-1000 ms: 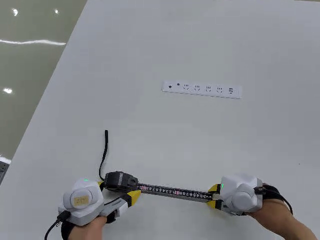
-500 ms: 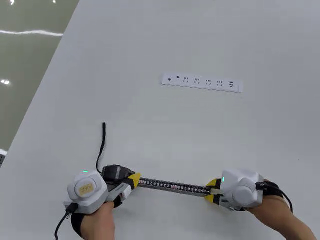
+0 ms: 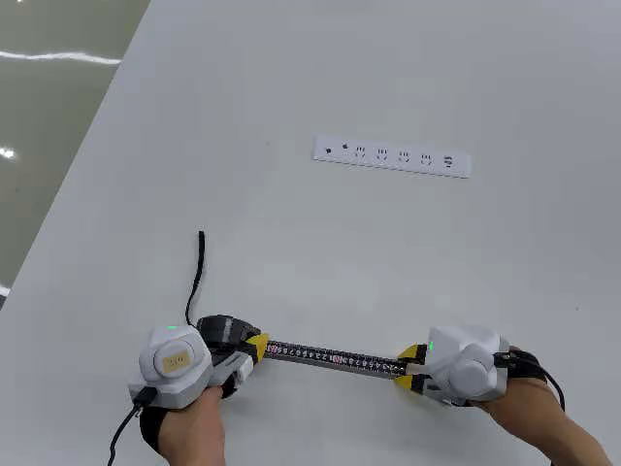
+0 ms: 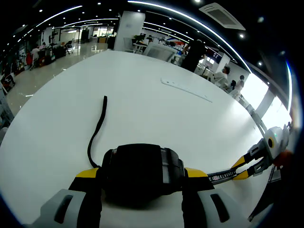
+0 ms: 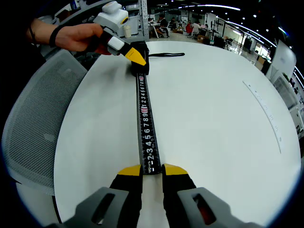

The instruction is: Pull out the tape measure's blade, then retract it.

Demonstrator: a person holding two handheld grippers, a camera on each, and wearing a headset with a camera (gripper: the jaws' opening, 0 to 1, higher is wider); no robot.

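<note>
The black tape measure case lies on the white table near its front edge, with its black wrist strap trailing away. My left gripper is shut on the case, yellow-tipped jaws on both sides. The black blade with white numbers runs right from the case to my right gripper. In the right gripper view the blade stretches straight ahead to the case, and my right gripper is shut on the blade's tip.
A white power strip lies flat further back on the table. The table's left edge borders a shiny floor. A grey mesh chair back stands beside the table in the right gripper view.
The left gripper has shifted onto the case and closed around it. The right gripper has stayed on the blade tip and the blade's length looks about the same.
</note>
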